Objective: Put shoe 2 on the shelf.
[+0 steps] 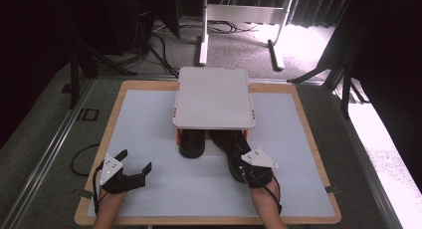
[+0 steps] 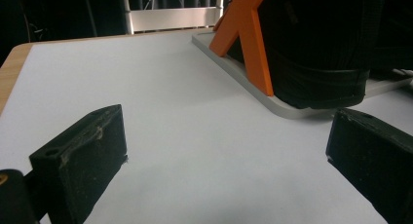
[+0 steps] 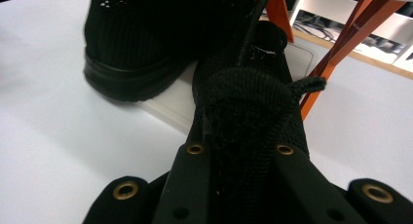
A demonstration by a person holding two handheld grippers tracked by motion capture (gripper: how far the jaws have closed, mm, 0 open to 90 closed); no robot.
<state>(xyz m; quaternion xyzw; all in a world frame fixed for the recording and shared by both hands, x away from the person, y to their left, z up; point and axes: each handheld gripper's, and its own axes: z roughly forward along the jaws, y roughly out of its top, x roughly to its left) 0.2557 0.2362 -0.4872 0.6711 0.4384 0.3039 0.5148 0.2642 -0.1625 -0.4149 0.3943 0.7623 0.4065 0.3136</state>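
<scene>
Your right gripper (image 1: 247,165) has its jaws clamped on the heel of the black knit lace-up shoe (image 3: 248,102), which lies half out from under the low grey rack shelf on orange X-shaped legs (image 1: 214,97), its toe end under the shelf and its heel toward you on the pale blue table mat (image 1: 149,119). The second black knit shoe (image 1: 191,142) sits just beside it on the rack's lower tray. Your left gripper (image 1: 135,164) rests apart on the mat, jaws wide with nothing between them.

To finish this pull well, draw the heel straight toward yourself and keep it low, so the toe should clear the shelf edge without catching an orange leg. Keep the pinch firm; soft knit is likely to slip. Watch the loose lace (image 3: 253,29), which could snag. If the rack starts to shift, steady it with your left gripper.
</scene>
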